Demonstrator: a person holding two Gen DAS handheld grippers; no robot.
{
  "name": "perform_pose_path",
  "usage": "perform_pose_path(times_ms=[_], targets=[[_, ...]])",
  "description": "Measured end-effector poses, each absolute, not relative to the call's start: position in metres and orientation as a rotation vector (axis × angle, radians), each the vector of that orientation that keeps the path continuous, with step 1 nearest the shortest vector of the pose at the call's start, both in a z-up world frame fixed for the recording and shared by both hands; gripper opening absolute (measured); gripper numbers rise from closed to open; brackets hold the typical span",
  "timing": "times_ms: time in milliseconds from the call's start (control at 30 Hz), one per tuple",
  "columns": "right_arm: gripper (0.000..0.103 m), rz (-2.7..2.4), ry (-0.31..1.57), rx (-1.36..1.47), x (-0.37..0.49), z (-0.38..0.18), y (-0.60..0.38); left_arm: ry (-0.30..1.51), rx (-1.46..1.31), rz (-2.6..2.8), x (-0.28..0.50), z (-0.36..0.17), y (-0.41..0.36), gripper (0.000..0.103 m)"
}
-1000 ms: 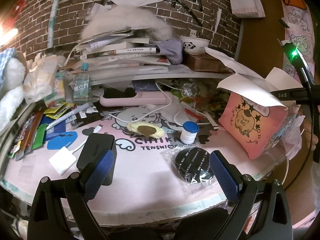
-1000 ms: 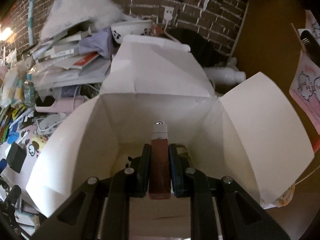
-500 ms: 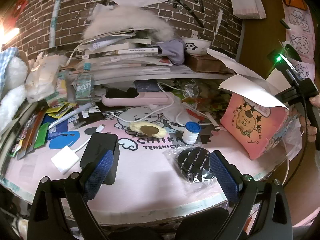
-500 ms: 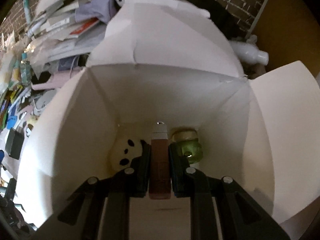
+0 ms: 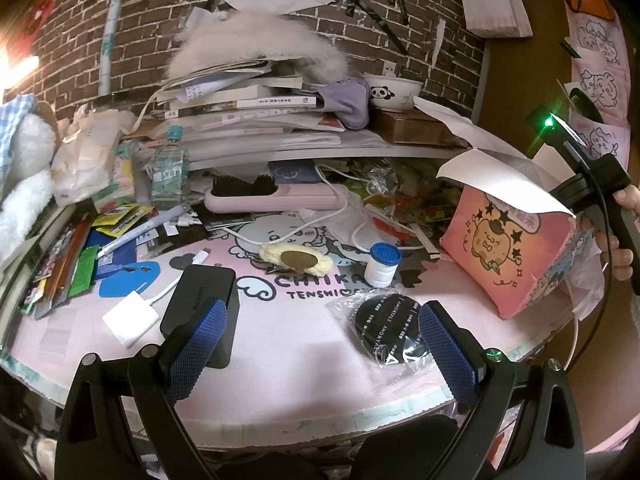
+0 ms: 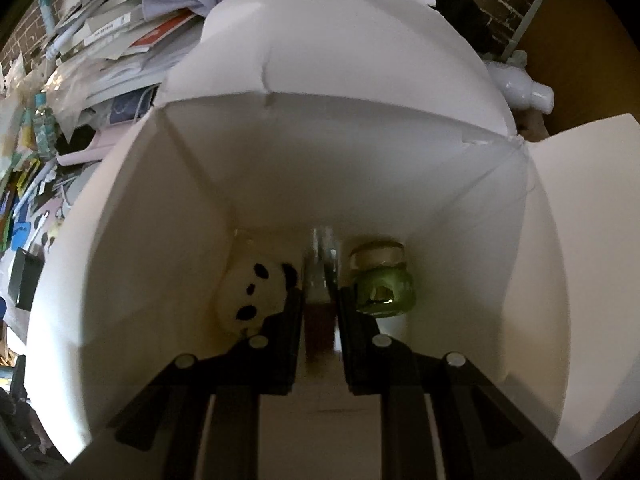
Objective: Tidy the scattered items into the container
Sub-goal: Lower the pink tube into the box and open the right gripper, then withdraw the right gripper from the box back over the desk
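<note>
Right now the right gripper is down inside the open pink box, jaws clamped on a small reddish-brown bottle with a clear cap. Bottle tip points at the box floor; blurred, can't tell if it touches.

Already on the box floor, wrist view: panda-face item at 9 o'clock of the bottle, just beside the left finger; green jar at 3 o'clock, just beside the right finger. White flaps folded open all round.

Left gripper hovers over the near edge of the pink desk mat, jaws wide apart, nothing between the blue pads.

Loose items on the mat, left wrist view:
- black power bank, partly behind the left pad, 10 o'clock of gripper centre
- white adapter with cable, just left of the power bank
- black round compact in a clear bag, just inside the right pad, 2 o'clock
- white vial with a blue cap, upright, 12 o'clock of the compact
- fuzzy yellow clip, mid-mat
- pink hairbrush, at the mat's far side

Box sits at the mat's right edge, 2 o'clock from the left gripper. A hand holds the right gripper's handle over it. Shelf behind is piled with books and a panda bowl.
</note>
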State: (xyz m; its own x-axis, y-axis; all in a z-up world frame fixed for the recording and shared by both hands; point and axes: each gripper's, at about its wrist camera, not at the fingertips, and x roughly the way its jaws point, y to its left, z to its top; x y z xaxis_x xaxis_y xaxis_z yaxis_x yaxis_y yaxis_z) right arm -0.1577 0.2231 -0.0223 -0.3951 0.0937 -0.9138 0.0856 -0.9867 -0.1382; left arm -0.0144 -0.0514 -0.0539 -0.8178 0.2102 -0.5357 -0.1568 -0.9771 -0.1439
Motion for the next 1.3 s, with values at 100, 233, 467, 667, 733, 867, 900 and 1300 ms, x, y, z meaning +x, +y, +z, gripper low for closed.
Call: perform_pose_path(times_ms=[100,233,467,667,733,867,900,1300], targets=[[0.016,2.611,-0.275,-1.703,-0.156,-0.019,0.222,-0.139,-0.847,2.821,-0.014,-0.054,-0.052,0.096],[0.016,2.615,-0.286,-1.687,-0.154,-0.018,0.221,-0.139,-0.847,2.821,-0.014,-0.054,-0.051,0.096],[0.023,2.633,-0.33,-1.607,-0.146,-0.012,0.216,-0.14,-0.845,2.819,-0.014,-0.054,-0.051,0.096],[0.028,2.682,-0.41,-1.44,-0.132,0.001,0.211,-0.141,-0.832,2.826,-0.011,-0.05,-0.053,0.097],[0.029,2.702,-0.43,-1.391,-0.128,0.003,0.201,-0.143,-0.832,2.832,-0.01,-0.049,-0.053,0.098],[0.034,2.735,-0.484,-1.263,-0.116,0.017,0.193,-0.147,-0.828,2.833,-0.008,-0.049,-0.053,0.099],[0.034,2.745,-0.494,-1.229,-0.114,0.021,0.191,-0.147,-0.826,2.833,-0.008,-0.049,-0.053,0.099],[0.036,2.887,-0.568,-0.949,-0.064,0.053,0.159,-0.135,-0.801,2.851,0.0,-0.043,-0.054,0.099]])
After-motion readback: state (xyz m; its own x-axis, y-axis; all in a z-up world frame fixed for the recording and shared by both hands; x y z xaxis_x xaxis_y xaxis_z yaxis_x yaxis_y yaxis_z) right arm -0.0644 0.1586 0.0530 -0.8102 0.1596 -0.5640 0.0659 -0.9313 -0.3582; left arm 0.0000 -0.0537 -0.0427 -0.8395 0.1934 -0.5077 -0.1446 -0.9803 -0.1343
